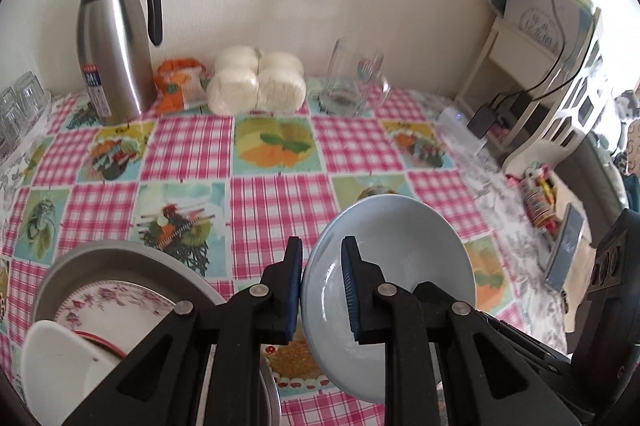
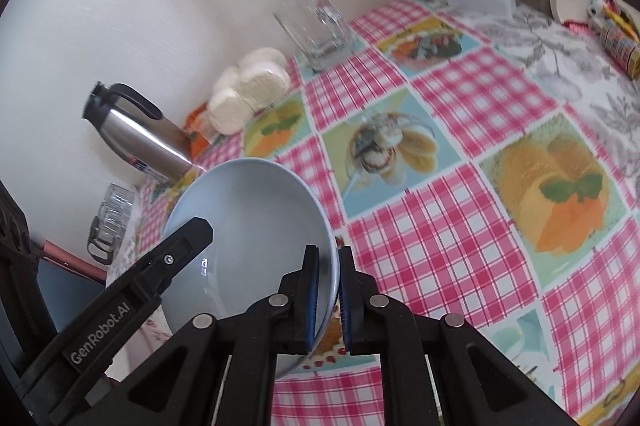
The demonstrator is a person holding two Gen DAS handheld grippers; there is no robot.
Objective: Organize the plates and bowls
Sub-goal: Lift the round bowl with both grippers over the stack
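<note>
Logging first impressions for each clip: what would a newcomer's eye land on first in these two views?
A pale blue bowl fills the foreground, tilted above the table, with the left gripper and the right gripper each clamped on opposite sides of its rim. Beneath it spreads the loud pink-checked tablecloth with fruit and dessert panels. At the back wall stands a steel thermos jug, with a metal tray of plates at lower left.

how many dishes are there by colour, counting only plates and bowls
Light blue bowl, held at its rim by both grippers: 1
White bowl, in the metal basin: 1
Pink floral plate, in the basin: 1
Total: 3
</note>
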